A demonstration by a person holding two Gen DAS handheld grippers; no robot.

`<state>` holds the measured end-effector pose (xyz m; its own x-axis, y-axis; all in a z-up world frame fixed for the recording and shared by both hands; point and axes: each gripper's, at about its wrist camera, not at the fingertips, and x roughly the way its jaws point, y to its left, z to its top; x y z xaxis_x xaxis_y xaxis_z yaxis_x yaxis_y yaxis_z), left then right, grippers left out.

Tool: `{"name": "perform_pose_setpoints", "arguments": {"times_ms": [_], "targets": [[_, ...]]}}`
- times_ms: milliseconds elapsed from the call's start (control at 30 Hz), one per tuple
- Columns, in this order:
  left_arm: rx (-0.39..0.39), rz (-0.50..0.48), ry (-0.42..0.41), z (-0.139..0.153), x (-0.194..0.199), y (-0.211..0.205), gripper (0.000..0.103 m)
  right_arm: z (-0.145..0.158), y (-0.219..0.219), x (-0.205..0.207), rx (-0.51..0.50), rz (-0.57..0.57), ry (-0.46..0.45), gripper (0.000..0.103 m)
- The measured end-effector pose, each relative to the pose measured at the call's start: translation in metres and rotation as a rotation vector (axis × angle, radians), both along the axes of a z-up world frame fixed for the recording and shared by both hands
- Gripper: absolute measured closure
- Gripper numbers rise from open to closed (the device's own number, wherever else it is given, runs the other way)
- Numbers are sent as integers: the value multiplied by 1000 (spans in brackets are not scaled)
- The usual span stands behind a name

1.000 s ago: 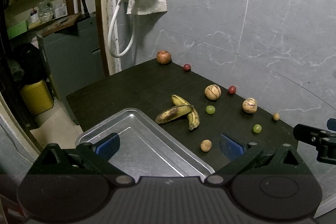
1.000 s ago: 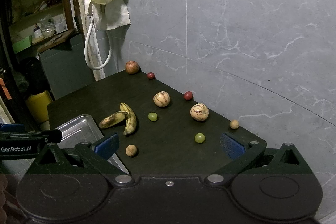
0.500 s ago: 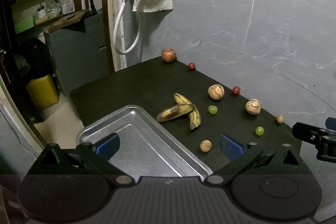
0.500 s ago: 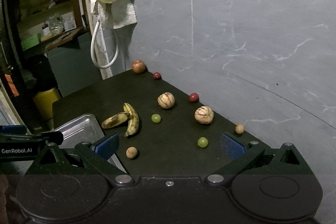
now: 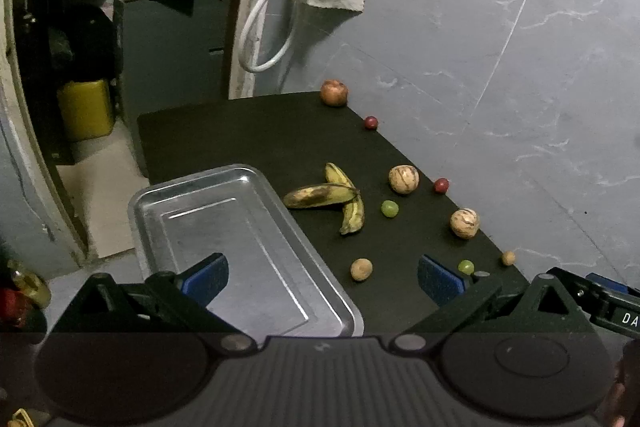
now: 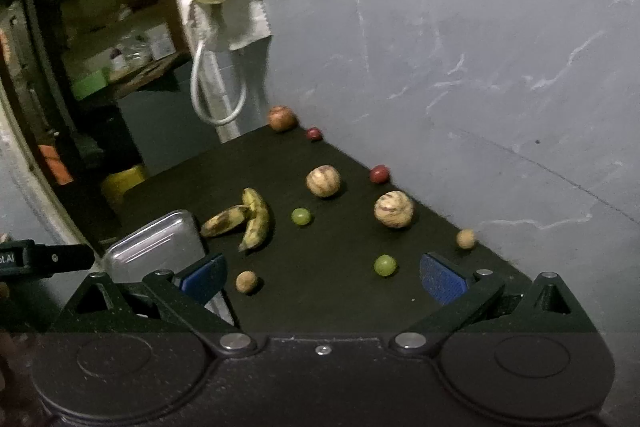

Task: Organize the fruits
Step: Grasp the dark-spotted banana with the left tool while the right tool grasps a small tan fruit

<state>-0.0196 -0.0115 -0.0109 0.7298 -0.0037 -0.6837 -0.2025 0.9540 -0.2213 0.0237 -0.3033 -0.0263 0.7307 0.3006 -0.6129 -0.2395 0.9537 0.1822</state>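
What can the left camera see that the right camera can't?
Only the left wrist view shows the whole metal tray, with nothing in it, plus some red and yellow things by the floor. Only the right wrist view shows something orange in the dark room. Both show the bananas, two striped round fruits, two green grapes, small red fruits and the apple on the dark table, and each gripper's blue fingers spread open.

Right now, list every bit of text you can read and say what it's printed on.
"DA" on the right tongs' body, cut off by the left view's edge.
"ol.AI" on the left tongs' body, cut off by the right view's edge.
Shelf items behind: too small and blurred to read.
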Motion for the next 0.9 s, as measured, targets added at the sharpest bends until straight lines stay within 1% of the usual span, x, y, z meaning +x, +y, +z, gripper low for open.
{"name": "perform_pose_setpoints", "arguments": {"times_ms": [100, 200, 300, 367, 433, 567, 633, 733, 800, 900], "targets": [[63, 4, 14, 2, 1, -4, 0, -6, -3, 4, 28, 33, 12, 1], [102, -22, 33, 4, 10, -2, 0, -11, -1, 5, 47, 45, 20, 1], [125, -73, 62, -1, 30, 5, 0, -19, 5, 9, 42, 36, 41, 1], [153, -116, 49, -6, 45, 11, 0, -24, 9, 13, 31, 24, 57, 1], [163, -176, 37, -13, 63, 17, 0, -28, 16, 17, 14, 8, 70, 1], [185, -295, 38, -31, 111, 29, 0, -37, 37, 25, -22, -34, 87, 1], [189, -356, 53, -41, 140, 35, 0, -42, 50, 32, -29, -82, 118, 1], [187, -457, 68, -58, 176, 41, 0, -53, 72, 41, -39, -124, 153, 1], [176, -522, 77, -70, 195, 46, 1, -60, 88, 49, -52, -153, 172, 1], [179, -614, 73, -85, 217, 50, 1, -70, 110, 59, -41, -201, 203, 1]]}}
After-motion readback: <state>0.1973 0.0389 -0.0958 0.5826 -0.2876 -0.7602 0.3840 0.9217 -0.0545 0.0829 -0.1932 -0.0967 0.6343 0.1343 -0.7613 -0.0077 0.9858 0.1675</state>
